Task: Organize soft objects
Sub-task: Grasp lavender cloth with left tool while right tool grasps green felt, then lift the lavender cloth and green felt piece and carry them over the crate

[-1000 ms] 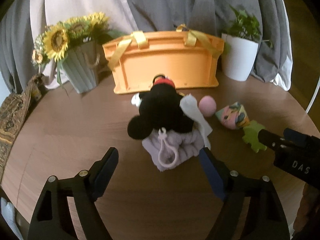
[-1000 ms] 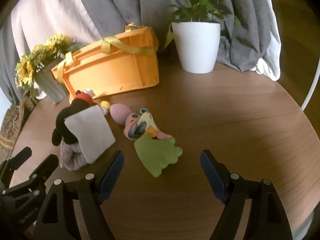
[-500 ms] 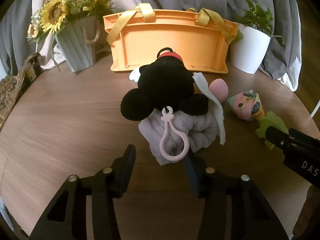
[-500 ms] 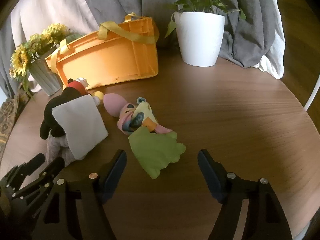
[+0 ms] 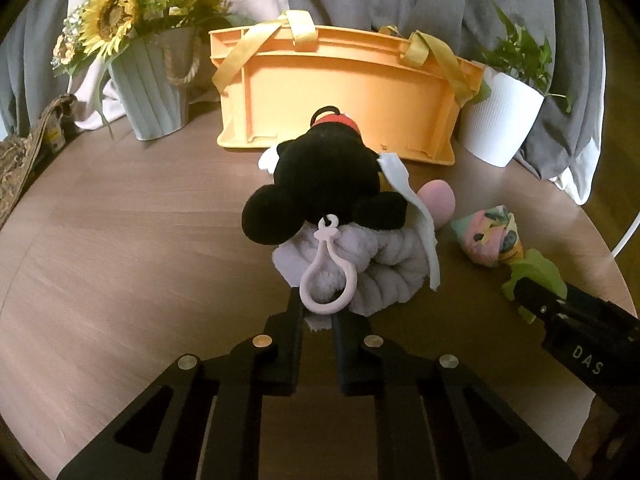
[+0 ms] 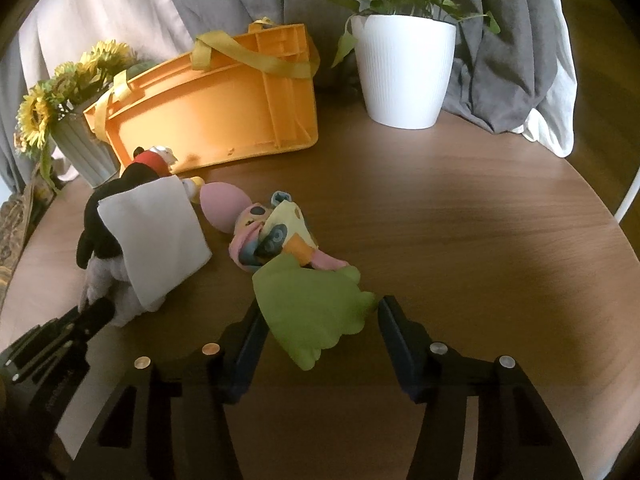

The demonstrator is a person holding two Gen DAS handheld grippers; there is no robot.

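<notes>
Left gripper [image 5: 316,326] closing on fluffy lilac plush [image 5: 376,268]; right gripper [image 6: 318,334] closing around flat green felt piece [image 6: 308,300], straight ahead.

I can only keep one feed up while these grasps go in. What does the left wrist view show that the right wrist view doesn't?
Only the left wrist view: the pink plastic loop on the black mouse plush, and the left gripper closing on the lilac fabric's edge under it.

Only the right wrist view: the white cloth's full face, and the green cloth lying between the right gripper's closing jaws.

Both: orange basket, sunflower pot, white planter, pastel plush, round wooden table.
</notes>
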